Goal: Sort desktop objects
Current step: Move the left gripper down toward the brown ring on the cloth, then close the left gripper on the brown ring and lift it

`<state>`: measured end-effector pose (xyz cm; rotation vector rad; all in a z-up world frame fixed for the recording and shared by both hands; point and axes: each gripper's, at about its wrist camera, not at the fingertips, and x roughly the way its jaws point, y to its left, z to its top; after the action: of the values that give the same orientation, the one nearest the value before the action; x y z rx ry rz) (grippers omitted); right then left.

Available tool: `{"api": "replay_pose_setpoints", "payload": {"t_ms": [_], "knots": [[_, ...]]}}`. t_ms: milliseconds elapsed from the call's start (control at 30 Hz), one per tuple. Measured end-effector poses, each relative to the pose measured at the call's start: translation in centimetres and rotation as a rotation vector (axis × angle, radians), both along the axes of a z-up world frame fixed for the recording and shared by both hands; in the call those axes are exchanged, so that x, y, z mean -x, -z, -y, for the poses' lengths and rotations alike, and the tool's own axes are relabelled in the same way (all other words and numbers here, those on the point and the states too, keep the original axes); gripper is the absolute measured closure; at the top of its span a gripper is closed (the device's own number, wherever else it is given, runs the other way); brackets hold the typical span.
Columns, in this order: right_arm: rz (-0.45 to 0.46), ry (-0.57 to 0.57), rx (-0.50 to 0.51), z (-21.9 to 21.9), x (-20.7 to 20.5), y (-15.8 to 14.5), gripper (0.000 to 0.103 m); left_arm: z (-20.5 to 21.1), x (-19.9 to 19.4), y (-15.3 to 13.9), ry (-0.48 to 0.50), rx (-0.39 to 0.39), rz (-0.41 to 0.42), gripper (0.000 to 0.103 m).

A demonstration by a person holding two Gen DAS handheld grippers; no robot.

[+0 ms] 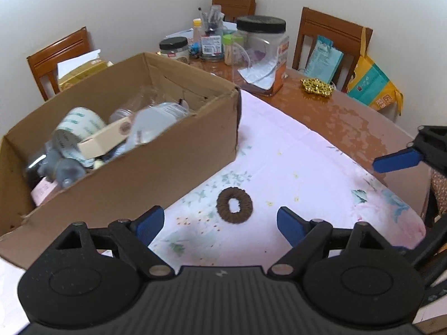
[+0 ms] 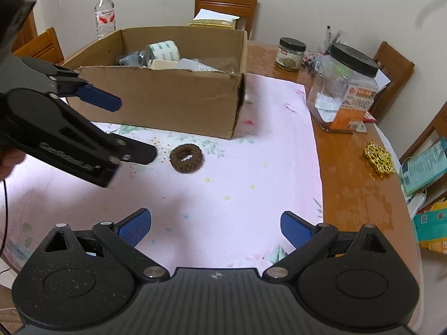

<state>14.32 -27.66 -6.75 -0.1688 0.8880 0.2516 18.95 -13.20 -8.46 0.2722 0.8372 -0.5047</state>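
A: Scrunchie [image 1: 234, 205] first. Where's it sitting?

B: Flat on the pink cloth [image 1: 293, 150] over the table [image 1: 349, 117], just in front of the cardboard box [image 1: 145, 178], apart from it. Brown, knitted ring.

A: Handling?

B: Looks soft and light, squashes easily, won't slip much, nothing to break. I'd pinch across one side of the ring, one pad through the hole, or just clamp the whole band.

A: Tongs?

B: Left tongs [image 1: 220, 224] spread wide, nothing between them, angled down with the scrunchie right ahead. Right tongs [image 2: 215, 227] also wide and empty, further back over the cloth.

A: Box contents?

B: Already loaded: tape roll [image 1: 79, 124], a cream carton [image 1: 104, 138], clear plastic bottle [image 1: 156, 120], something grey [image 1: 60, 167] in the near corner. Room left on top.

A: Other containers?

B: Big clear jar [image 1: 262, 53] with black lid, papers inside; small jar [image 2: 290, 53] holds something seed-like. Gold ornament [image 2: 379, 159] loose on the bare wood.
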Motion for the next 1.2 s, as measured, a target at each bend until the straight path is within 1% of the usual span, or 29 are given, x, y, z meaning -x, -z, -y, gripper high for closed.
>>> {"api": "replay_pose_setpoints", "payload": {"t_ms": [133,200,233,333,433,467,667,733,900,933,1200], "knots": [[0.006,0.026,-0.020,0.8,0.1,0.2,0.002,1.1,-0.7,1.5,0.009,-0.014,-0.012,0.019],[0.015,0.033,-0.013,1.1,0.2,0.3,0.002,1.6,-1.0,2.2,0.019,-0.018,-0.016,0.025],[0.015,0.038,-0.010,1.2,0.2,0.4,0.002,1.8,-1.1,2.5,0.022,-0.021,-0.021,0.026],[0.006,0.047,-0.019,1.6,0.2,0.6,0.002,2.1,-1.6,3.3,0.014,-0.025,-0.035,0.035],[0.007,0.050,-0.024,1.8,0.3,0.6,0.002,2.1,-2.2,4.0,0.005,-0.024,-0.058,0.045],[0.014,0.056,-0.024,1.8,0.4,0.6,0.002,2.1,-2.3,4.1,0.004,-0.025,-0.063,0.050],[0.015,0.070,-0.044,2.2,0.3,0.6,0.002,2.0,-2.7,4.3,-0.004,-0.019,-0.058,0.051],[0.016,0.070,-0.043,2.2,0.4,0.6,0.002,2.1,-2.7,4.3,0.001,-0.019,-0.055,0.053],[0.017,0.070,-0.051,2.2,0.4,0.6,0.002,2.3,-2.8,4.3,0.013,-0.009,-0.058,0.065],[0.018,0.068,-0.053,2.2,0.3,0.6,0.002,2.3,-2.8,4.3,0.012,-0.008,-0.059,0.066],[0.025,0.056,-0.051,2.1,0.4,0.2,0.002,2.0,-2.6,3.4,-0.004,-0.007,-0.060,0.066]]}}
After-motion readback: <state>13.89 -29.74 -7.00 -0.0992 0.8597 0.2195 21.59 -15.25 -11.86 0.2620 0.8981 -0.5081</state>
